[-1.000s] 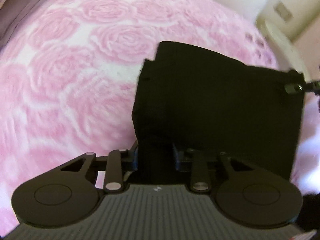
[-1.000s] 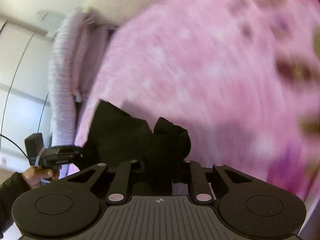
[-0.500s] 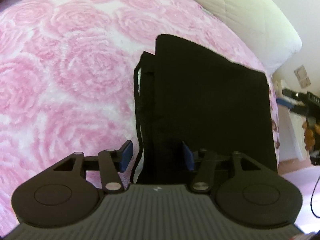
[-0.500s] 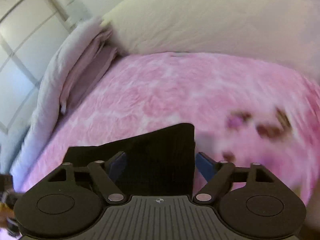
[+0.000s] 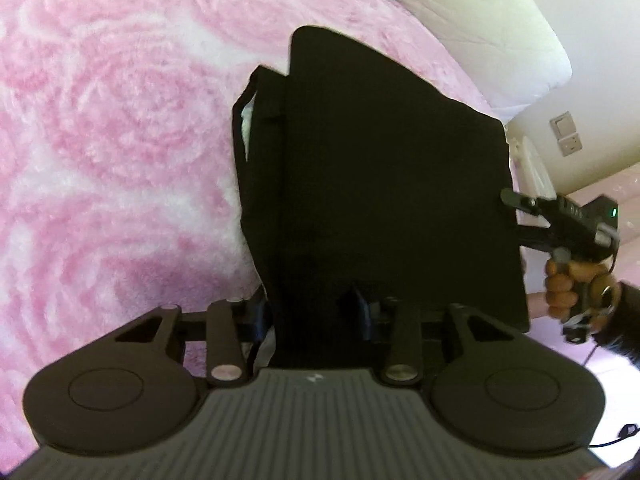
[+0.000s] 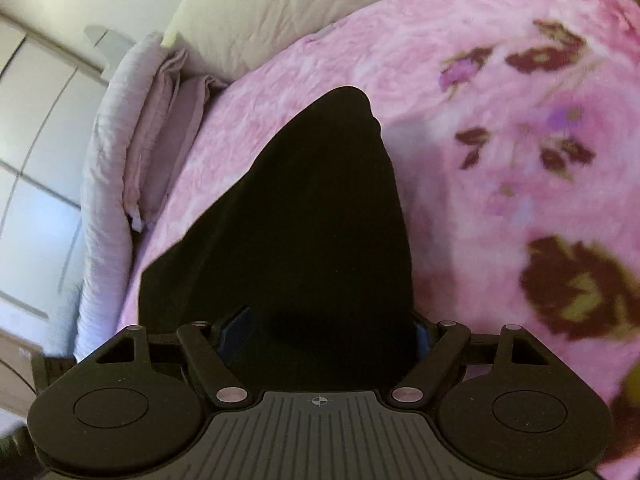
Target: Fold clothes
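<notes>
A bed takes up the room, spread with a pink rose-patterned blanket (image 5: 120, 140), a cream pillow (image 6: 304, 4) at its head and a rolled lilac quilt (image 6: 108, 168) along one side. On the blanket lies a folded black garment (image 5: 380, 184), flat, its far corner pointing to 12 o'clock in the left wrist view.

The left gripper (image 5: 312, 316) has its fingers drawn in on the garment's near edge, cloth between them. In the right wrist view the right gripper (image 6: 324, 332) stands with its fingers spread wide, the cloth lying between them, not pinched. From the left view that gripper sits at 3 o'clock, just off the garment's right edge, held in the person's right hand (image 5: 568, 292).

Bare blanket runs wide from 7 to 11 o'clock of the garment in the left view; the bed's edge lies close at 3.
</notes>
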Motion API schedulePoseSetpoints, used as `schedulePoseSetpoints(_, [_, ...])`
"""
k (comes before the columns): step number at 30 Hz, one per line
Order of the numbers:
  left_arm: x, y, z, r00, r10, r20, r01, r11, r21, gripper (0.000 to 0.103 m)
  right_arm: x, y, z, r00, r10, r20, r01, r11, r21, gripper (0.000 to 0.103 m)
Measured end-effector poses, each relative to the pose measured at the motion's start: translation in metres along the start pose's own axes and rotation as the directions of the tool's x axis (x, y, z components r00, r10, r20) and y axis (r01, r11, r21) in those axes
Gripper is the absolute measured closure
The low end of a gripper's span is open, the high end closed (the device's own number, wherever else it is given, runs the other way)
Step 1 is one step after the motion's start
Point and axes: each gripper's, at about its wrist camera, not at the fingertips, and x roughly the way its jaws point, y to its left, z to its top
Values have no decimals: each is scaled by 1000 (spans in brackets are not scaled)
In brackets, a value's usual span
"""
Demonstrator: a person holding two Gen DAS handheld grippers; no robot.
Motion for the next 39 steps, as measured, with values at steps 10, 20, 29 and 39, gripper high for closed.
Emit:
schedulePoseSetpoints(10, [-42,-40,-47,987,12,158,-8,1000,-24,83,-50,54,-2,997,-81,-2,81,993,-88,93])
schedulePoseSetpoints(20, [-19,-115,-15,960,-37,276,66,993,-99,83,-92,79,91,997,-73,27,78,955,-285,93])
schedulePoseSetpoints(29, [86,-163,65,948,36,315,8,990,-138,82,-87,32,185,997,-74,37,82,931,-355,93])
schedulePoseSetpoints(39, [99,-170,55,950,188,248,-136,967,-215,77,-56,-43,227,986,-165,21,160,905,-394,64])
